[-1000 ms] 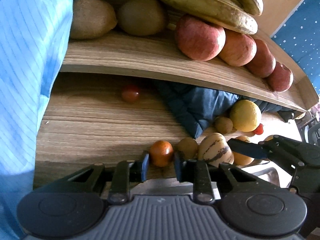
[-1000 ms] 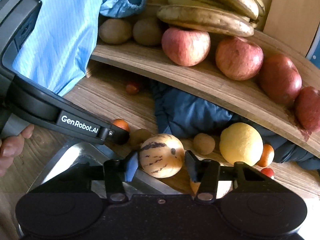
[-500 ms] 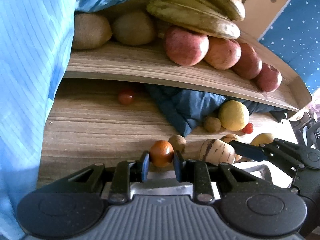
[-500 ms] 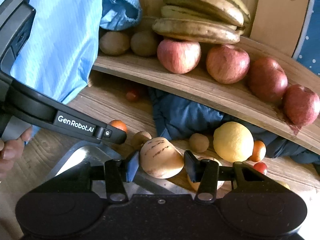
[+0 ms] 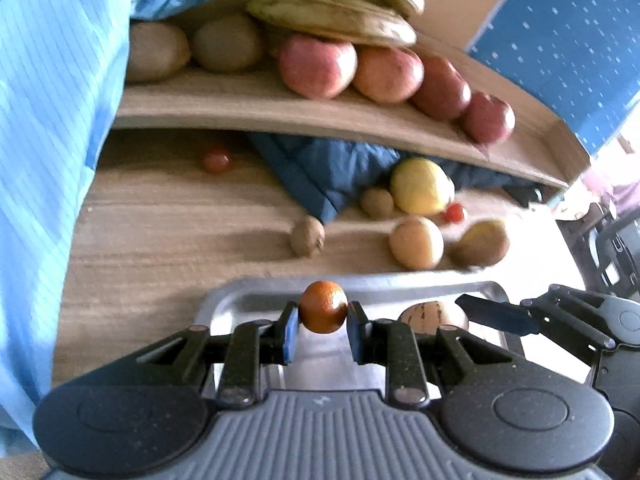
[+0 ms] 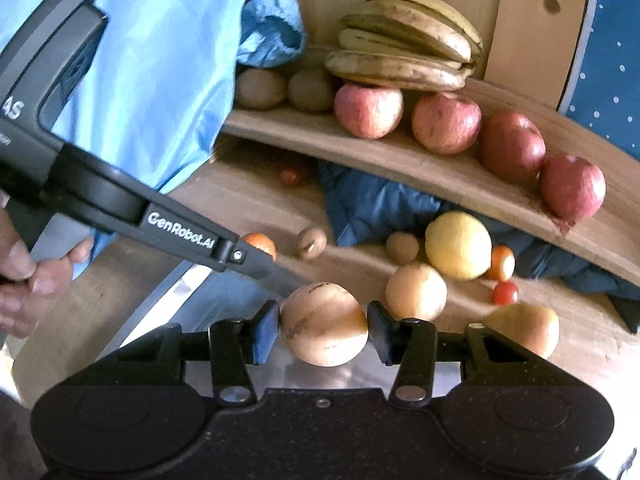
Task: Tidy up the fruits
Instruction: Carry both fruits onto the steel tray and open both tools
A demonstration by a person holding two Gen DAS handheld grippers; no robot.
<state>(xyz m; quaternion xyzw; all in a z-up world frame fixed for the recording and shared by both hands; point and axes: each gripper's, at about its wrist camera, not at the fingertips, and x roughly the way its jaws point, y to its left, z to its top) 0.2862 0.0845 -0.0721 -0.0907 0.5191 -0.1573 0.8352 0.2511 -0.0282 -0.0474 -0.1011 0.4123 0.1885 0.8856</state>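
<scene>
My left gripper (image 5: 323, 322) is shut on a small orange fruit (image 5: 323, 306) and holds it over the metal tray (image 5: 248, 298). My right gripper (image 6: 323, 326) is shut on a tan striped melon (image 6: 324, 324) and holds it over the same tray (image 6: 192, 292). The melon also shows in the left wrist view (image 5: 434, 314), beside the right gripper's fingers (image 5: 496, 314). The left gripper's arm (image 6: 180, 236) crosses the right wrist view with the orange fruit (image 6: 260, 244) at its tip.
A wooden shelf (image 6: 440, 176) carries bananas (image 6: 404, 56), several apples (image 6: 368, 110) and kiwis (image 6: 262, 88). Below it on the table lie a blue cloth (image 6: 380, 208), a yellow lemon (image 6: 458, 246), a peach-coloured fruit (image 6: 416, 292), a pear (image 6: 528, 328), small kiwis (image 6: 311, 243) and cherry tomatoes (image 6: 505, 292).
Both grippers have drawn back from the table with their fruits and now hold them over the metal tray. The loose fruits on the table have stayed behind.
</scene>
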